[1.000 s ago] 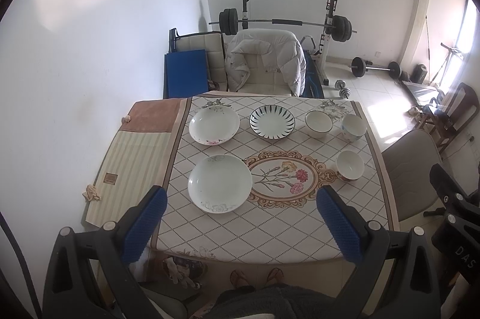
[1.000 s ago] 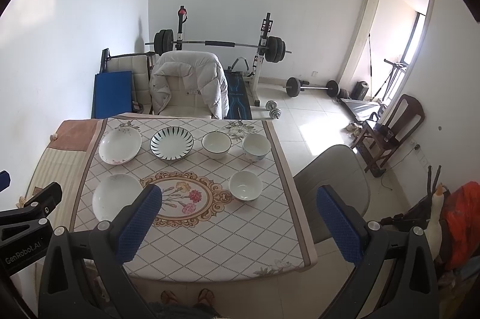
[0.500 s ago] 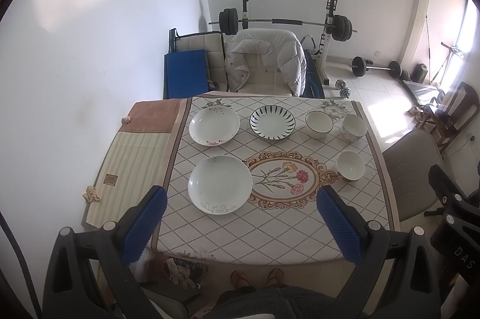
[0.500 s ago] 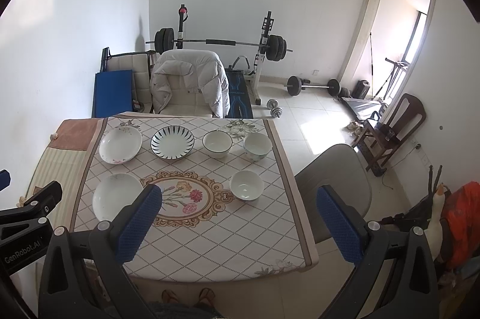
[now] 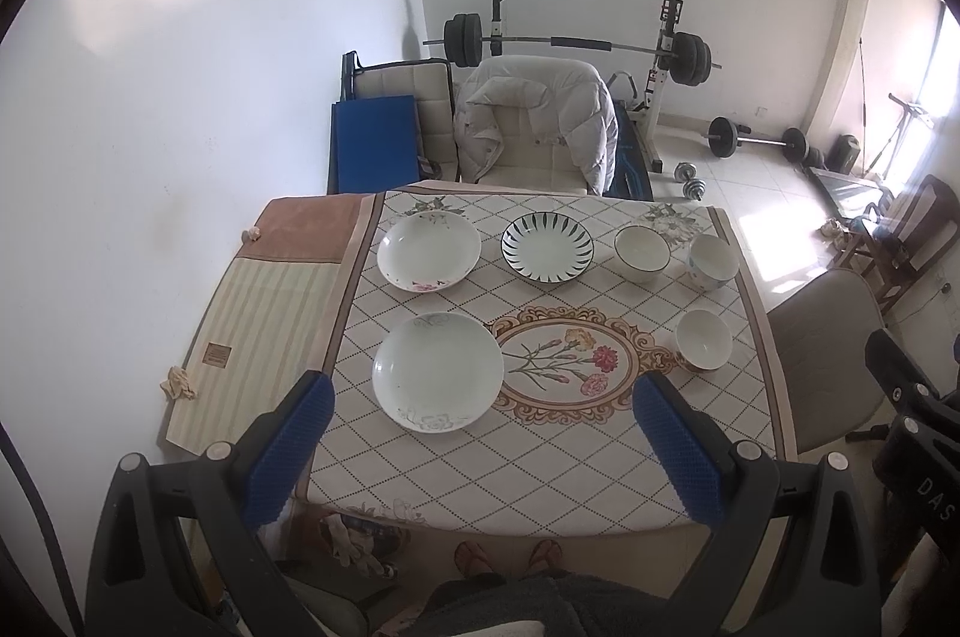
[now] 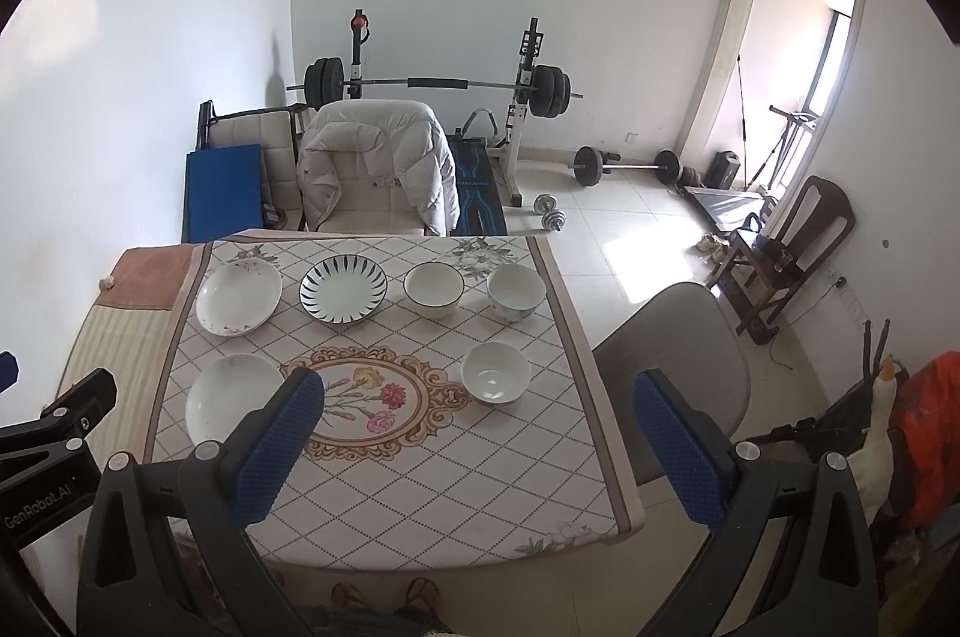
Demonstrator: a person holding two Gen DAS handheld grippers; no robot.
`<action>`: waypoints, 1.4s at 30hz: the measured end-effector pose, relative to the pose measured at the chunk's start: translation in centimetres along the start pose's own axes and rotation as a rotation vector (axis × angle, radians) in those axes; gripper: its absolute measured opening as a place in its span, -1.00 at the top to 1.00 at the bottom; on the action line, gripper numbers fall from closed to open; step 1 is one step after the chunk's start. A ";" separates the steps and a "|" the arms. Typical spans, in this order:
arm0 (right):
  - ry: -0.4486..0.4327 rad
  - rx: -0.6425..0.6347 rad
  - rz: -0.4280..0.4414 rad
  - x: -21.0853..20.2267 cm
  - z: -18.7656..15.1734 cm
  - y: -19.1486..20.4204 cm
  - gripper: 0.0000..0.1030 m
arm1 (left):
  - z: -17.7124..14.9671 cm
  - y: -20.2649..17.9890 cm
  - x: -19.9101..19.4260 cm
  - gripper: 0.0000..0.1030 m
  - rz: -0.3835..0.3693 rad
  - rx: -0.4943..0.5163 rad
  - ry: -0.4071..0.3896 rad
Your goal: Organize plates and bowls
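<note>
The left black claw with blue ribbed pads hangs high in the air, its jaws spread wide and holding nothing. The right black claw with the same blue pads hangs level beside it, equally wide apart and empty, both angled downward.

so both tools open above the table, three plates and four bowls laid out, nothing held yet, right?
Not quite: three small white bowls, not four, as the right wrist view shows. The rest holds: three plates, left tool and right tool open, nothing held.
</note>
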State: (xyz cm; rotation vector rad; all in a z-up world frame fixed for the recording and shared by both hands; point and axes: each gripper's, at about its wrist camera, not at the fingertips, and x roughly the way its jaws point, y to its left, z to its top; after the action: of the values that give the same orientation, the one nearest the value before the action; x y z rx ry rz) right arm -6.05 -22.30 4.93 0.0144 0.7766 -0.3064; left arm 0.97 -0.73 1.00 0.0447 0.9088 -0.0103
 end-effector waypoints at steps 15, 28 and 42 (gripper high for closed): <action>0.409 -0.097 0.458 25.7 -4.5 10.1 -1.00 | -2.8 12.3 22.6 -0.95 0.141 -0.185 0.342; 0.876 -0.069 0.548 49.2 -11.6 25.8 -0.92 | -5.3 18.4 45.6 -0.53 -0.074 -0.207 0.691; 0.960 -0.089 0.527 53.9 -14.1 31.0 0.37 | -6.9 15.5 49.7 0.35 -0.199 -0.126 0.791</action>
State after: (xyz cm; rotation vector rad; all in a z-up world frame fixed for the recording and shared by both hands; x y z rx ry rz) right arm 29.02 -5.30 -45.51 0.2953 1.6917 0.2761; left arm 26.56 15.52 -41.91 -0.1721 1.6995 -0.1272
